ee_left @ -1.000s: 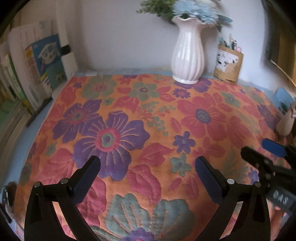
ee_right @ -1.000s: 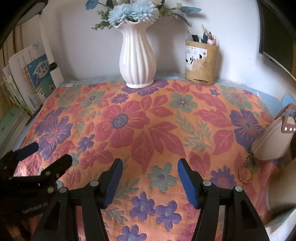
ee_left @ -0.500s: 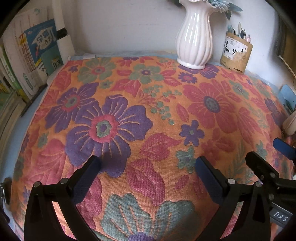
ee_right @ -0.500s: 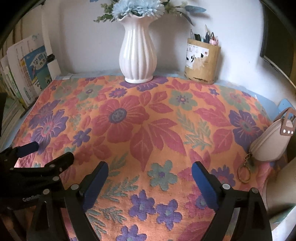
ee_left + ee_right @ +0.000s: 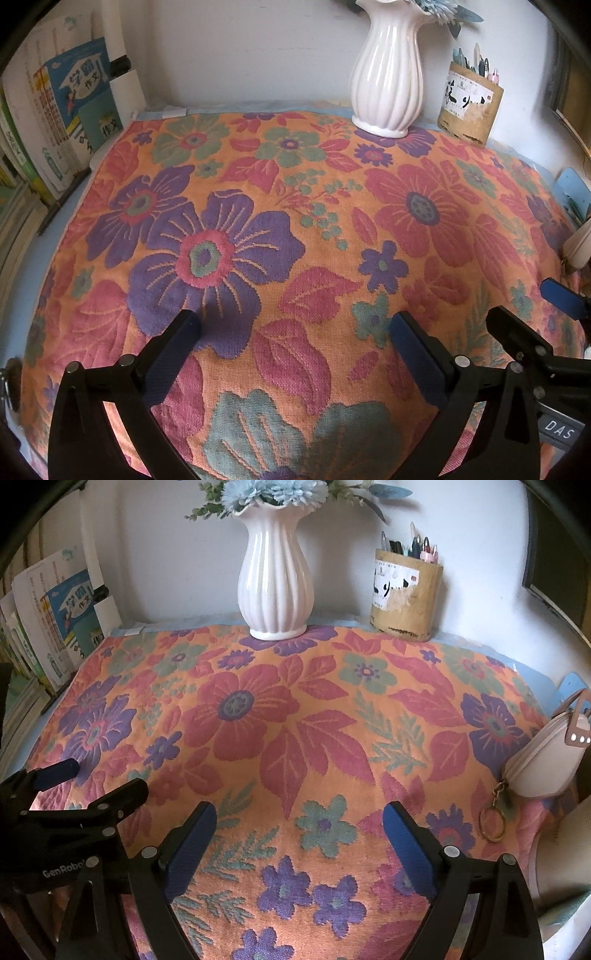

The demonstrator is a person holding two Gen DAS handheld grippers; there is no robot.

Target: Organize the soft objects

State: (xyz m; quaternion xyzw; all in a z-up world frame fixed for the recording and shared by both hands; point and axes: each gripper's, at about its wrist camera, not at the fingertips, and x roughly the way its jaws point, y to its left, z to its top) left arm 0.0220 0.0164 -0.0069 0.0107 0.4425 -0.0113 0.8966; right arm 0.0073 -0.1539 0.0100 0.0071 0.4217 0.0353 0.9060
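A floral orange, red and purple towel (image 5: pixel 295 229) lies spread flat over the desk; it also fills the right wrist view (image 5: pixel 295 731). My left gripper (image 5: pixel 295 332) is open and empty, low over the towel's near part. My right gripper (image 5: pixel 299 823) is open and empty, low over the towel's near edge. Each gripper shows in the other's view: the right gripper (image 5: pixel 532 317) at the right edge, the left gripper (image 5: pixel 99 782) at the left edge.
A white ribbed vase (image 5: pixel 275 587) with blue flowers stands on the towel's far edge, with a pen holder (image 5: pixel 404 594) to its right. Books (image 5: pixel 62 122) stand along the left. A pale purse (image 5: pixel 546 760) with a key ring lies on the towel's right edge.
My right gripper's jaws have opened wide. Both grippers have moved forward and lower toward the towel.
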